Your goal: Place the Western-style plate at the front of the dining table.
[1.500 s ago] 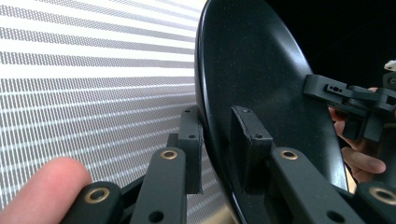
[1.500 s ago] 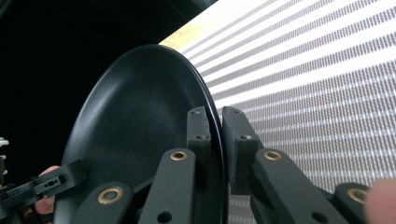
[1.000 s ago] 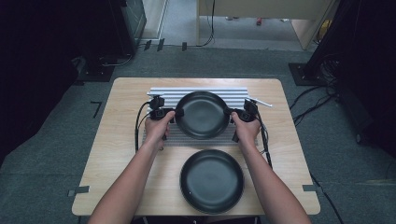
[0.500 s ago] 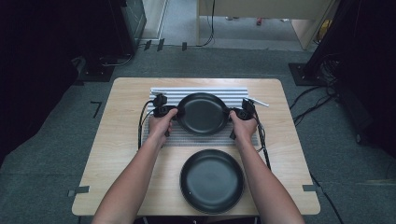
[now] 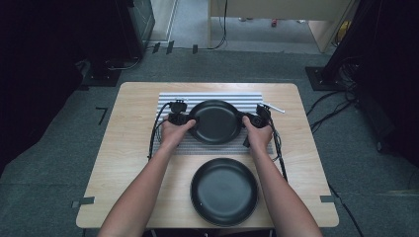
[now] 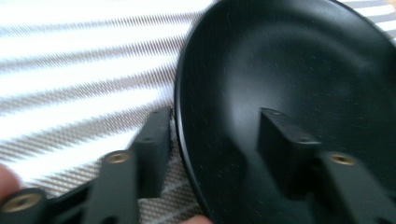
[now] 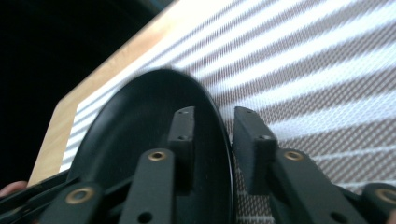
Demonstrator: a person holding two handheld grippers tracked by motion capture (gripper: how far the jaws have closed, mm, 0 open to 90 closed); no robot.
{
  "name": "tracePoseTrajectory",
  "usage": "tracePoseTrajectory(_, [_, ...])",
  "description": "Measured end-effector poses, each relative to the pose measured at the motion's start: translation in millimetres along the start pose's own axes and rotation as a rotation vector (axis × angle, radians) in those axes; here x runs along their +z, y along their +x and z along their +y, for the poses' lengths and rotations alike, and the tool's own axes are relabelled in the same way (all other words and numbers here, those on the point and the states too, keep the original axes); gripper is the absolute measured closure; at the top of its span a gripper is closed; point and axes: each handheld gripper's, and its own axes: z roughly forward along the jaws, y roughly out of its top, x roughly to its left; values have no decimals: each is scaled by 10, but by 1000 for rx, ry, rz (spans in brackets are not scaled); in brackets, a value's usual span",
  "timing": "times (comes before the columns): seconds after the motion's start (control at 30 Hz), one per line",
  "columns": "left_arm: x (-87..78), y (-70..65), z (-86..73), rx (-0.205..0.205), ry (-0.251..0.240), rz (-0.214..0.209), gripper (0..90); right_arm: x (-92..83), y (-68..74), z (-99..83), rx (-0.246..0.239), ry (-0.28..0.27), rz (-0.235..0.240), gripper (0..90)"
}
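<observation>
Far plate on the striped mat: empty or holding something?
Empty: the far plate shows a bare black inside, both tongs at its rim.

Far plate (image 5: 216, 121): black, round, empty, over your striped mat (image 5: 173, 100), rim between jaws at both sides. Near plate (image 5: 224, 191): black, round, empty, flat on table (image 5: 123, 163) before you.

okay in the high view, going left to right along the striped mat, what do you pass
Left gripper → black plate held over the striped mat → right gripper → small white stick-like object at the mat's right edge.
</observation>
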Motion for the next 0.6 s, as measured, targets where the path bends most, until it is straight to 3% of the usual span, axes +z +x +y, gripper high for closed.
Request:
tracePoseTrajectory(0.07, [-75,-5,28,-24,-25,-13,343,-52,2,4,-27,-40,-15,636])
tracePoseTrajectory(0.13, [-144,-31,30,-9,-37,6,280,-106,-9,-5,-60,-69,-29,611])
tracePoseTrajectory(0.2, [-211,-57,9,0,-35,-3,239,-144,-30,-15,-84,-85,-40,607])
tracePoseTrajectory(0.33, [-324,-112,-90,11,-20,-37,169,-267,-88,-45,-121,-141,13,588])
tracePoseTrajectory(0.43, [-398,-120,-173,8,-22,-68,127,-343,-126,-73,-141,-125,37,493])
tracePoseTrajectory(0.6, [-494,-130,-293,18,-26,-84,112,-495,-132,-141,-218,-55,4,422])
